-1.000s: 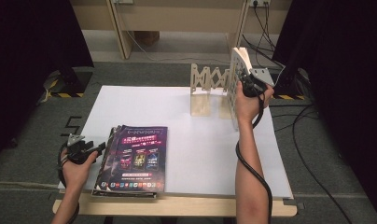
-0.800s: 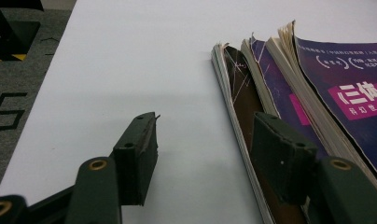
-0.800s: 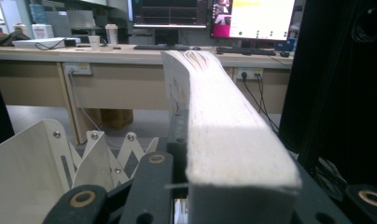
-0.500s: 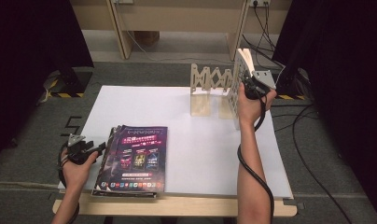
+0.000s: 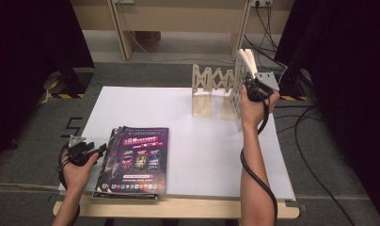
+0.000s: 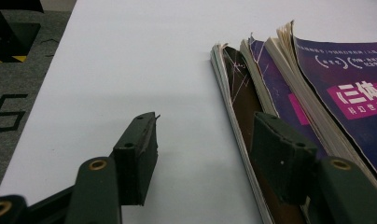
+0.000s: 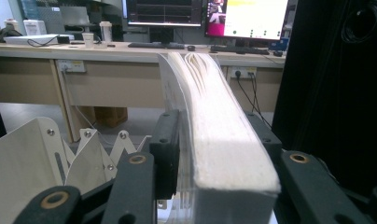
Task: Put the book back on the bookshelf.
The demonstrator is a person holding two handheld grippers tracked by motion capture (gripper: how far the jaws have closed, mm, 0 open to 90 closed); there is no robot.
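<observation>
A thick white-paged book (image 5: 245,70) stands upright at the right end of the wooden accordion rack (image 5: 210,89), at the far right of the white table (image 5: 202,155). My right gripper (image 5: 255,87) sits around its top edge. In the right gripper view the book (image 7: 224,144) fills the space between the jaws, which have just been opening; the left pad stands slightly off the page block. My left gripper (image 5: 97,150) rests open at the near left beside a stack of purple magazines (image 5: 138,157). Its jaws (image 6: 207,126) straddle the stack's spine edge (image 6: 242,107) without pressing it.
The rack's white zigzag panels (image 7: 32,158) lie left of the book. Beyond the table are a desk with monitors (image 7: 163,11), black curtains at both sides, and cables on the grey floor (image 5: 315,155). Bare white tabletop lies between the magazines and the rack.
The right hand has shifted slightly at the book's top, and the book's upper edge leans a touch further right. The left hand and the magazines have not moved.
</observation>
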